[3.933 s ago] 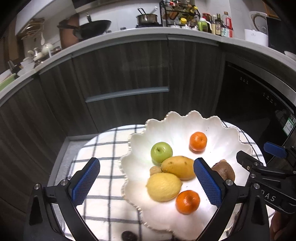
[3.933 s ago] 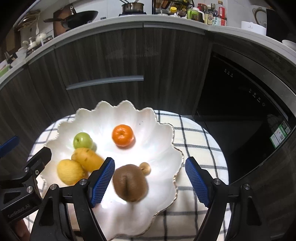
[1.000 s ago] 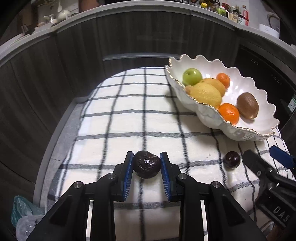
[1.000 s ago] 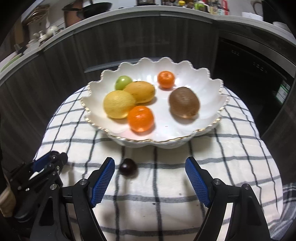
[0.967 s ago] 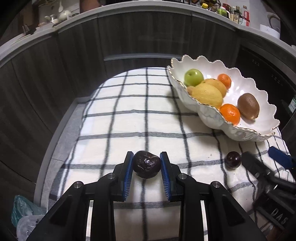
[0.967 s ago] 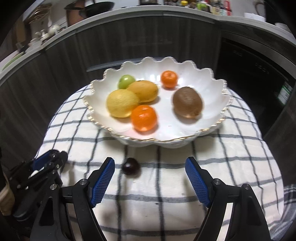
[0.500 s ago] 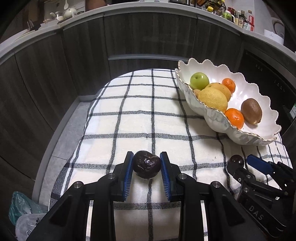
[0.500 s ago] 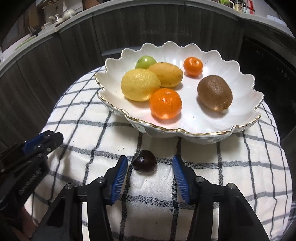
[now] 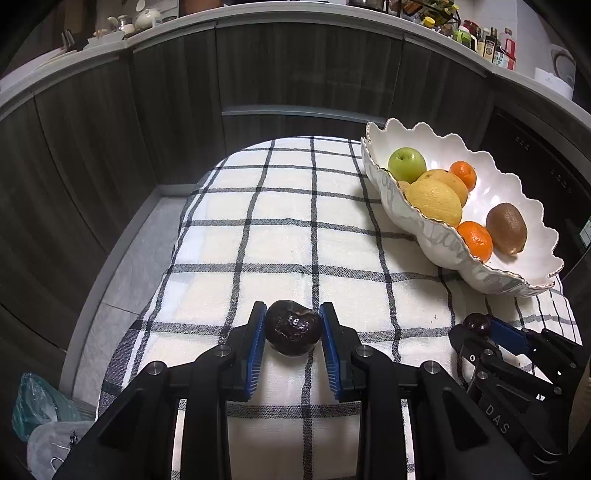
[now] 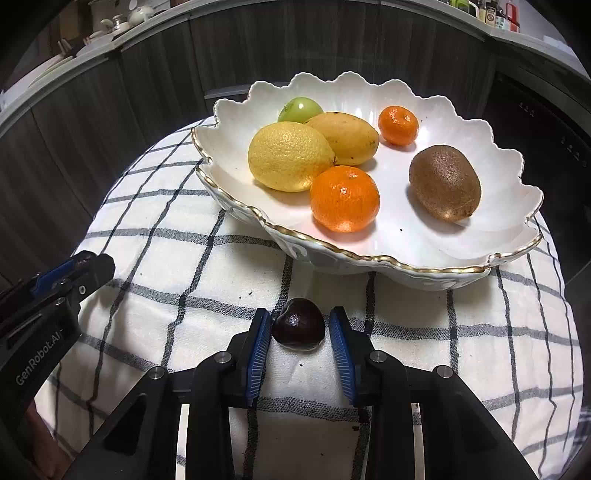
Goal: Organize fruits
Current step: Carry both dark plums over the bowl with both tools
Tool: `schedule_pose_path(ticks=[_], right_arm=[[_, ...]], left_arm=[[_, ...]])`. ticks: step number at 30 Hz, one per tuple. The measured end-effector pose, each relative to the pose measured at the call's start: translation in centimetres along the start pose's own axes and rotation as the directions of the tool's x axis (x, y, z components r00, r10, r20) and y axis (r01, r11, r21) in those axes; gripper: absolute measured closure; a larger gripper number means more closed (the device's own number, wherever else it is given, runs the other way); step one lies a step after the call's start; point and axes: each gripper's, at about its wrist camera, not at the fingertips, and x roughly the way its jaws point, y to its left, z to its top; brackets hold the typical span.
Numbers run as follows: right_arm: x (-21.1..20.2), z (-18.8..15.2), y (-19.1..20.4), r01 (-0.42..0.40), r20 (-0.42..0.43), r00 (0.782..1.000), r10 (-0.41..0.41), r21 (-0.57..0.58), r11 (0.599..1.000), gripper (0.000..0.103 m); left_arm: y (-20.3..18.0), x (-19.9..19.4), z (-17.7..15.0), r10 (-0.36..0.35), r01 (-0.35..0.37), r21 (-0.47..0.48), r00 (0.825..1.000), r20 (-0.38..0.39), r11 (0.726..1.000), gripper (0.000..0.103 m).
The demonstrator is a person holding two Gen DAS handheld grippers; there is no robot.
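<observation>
Left wrist view: the left gripper (image 9: 292,332) still clamps a wrinkled dark round fruit (image 9: 291,331) above the checked cloth (image 9: 280,236), well left of the scalloped white bowl (image 9: 436,240). Right wrist view: the right gripper (image 10: 300,338), wider half a second ago, has narrowed around a smooth dark round fruit (image 10: 300,329) on the cloth just before the bowl, left pad touching, right pad barely apart.

Dark wood-grain cabinets (image 9: 303,70) curved behind a checked tablecloth (image 9: 288,236), under a pale countertop (image 9: 177,31) crowded with bottles (image 9: 491,46).
</observation>
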Motion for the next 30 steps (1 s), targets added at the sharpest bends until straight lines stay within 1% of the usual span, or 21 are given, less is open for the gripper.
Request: schedule_pose_path(ticks=[1,7,13,17,23,30], right_arm=[[0.0,0.0,0.0,-0.001,0.001,1.0,0.001,-0.003,1.0,0.075],[-0.4,-0.2,0.0,-0.013,0.001,1.0,0.013,0.007,1.0,0.075],[-2.2,-0.5,0.4,-0.037,0.022,0.999,0.038,-0.008,0.999,0.075],[-3.7,-0.3,0.4,-0.053,0.042,0.998,0.054,-0.011,0.999,0.075],[-5.8,-0.2,-0.5,-0.061,0.069,0.996,0.061,0.001,0.998,0.075],[-7.5,1.0,-3.1,-0.046,0.115,0.993,0.041,0.042,0.998,0.075]], left_arm=[[0.0,0.0,0.0,0.0,0.0,0.001,1.0,0.0,1.0,0.074],[-0.2,-0.1,0.0,0.002,-0.002,0.005,1.0,0.005,1.0,0.074],[-0.6,-0.7,0.3,-0.008,0.008,0.011,1.0,0.014,1.0,0.074],[-0.9,-1.6,0.7,-0.018,0.017,0.015,0.999,0.034,1.0,0.074],[-2.2,-2.9,1.2,-0.043,0.04,0.044,0.997,0.057,0.998,0.074],[-4.5,-4.0,2.2,-0.074,0.067,0.084,0.994,0.08,0.994,0.074]])
